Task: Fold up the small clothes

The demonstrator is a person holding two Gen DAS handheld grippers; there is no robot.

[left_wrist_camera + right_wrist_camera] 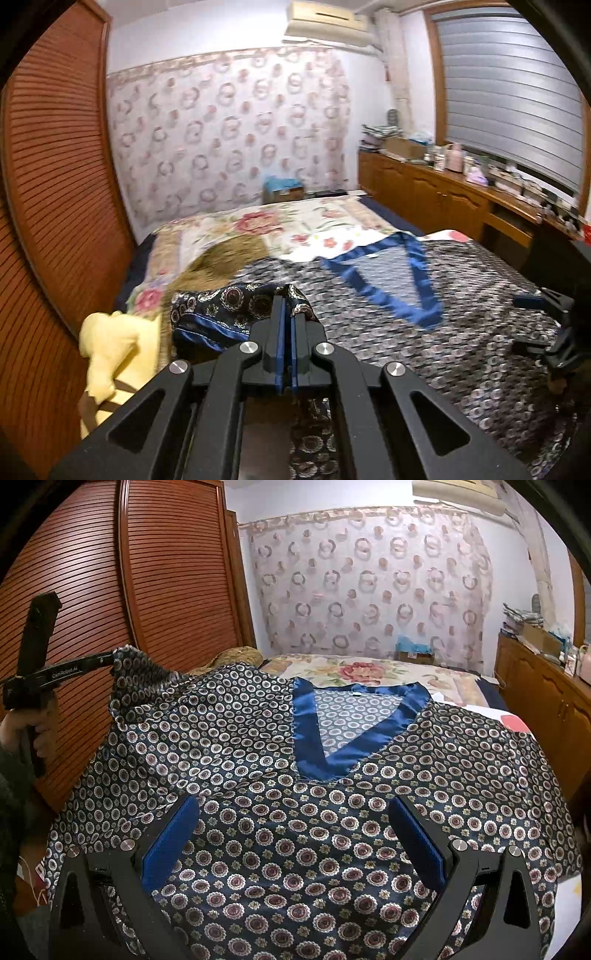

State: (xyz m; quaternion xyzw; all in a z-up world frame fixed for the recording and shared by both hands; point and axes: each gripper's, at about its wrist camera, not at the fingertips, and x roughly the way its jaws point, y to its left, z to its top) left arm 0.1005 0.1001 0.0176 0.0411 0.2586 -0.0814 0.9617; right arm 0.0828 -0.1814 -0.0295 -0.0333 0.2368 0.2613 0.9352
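The navy medallion-print satin V-neck top [295, 830] lies spread on the bed [369, 672]; the brown louvred wooden wardrobe [166, 572] stands left, the long wooden cabinet [546, 701] right.

white "GenRobot.AI" lettering, left gripper [110, 661]

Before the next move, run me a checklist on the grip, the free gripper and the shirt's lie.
1. Left gripper shut on the sleeve of the dark blue satin shirt with ring print: ok, cloth pinched between its pads and lifted.
2. Right gripper open, ready to pin or grasp: ok, nothing between its pads.
3. Shirt body spread flat on the bed: ok, apart from the raised sleeve.
4. Blue satin V-neck collar facing up, uncovered: ok.
5. Yellow cloth clear of the fold path: cannot tell.
6. Whether the grip catches a single layer: cannot tell.
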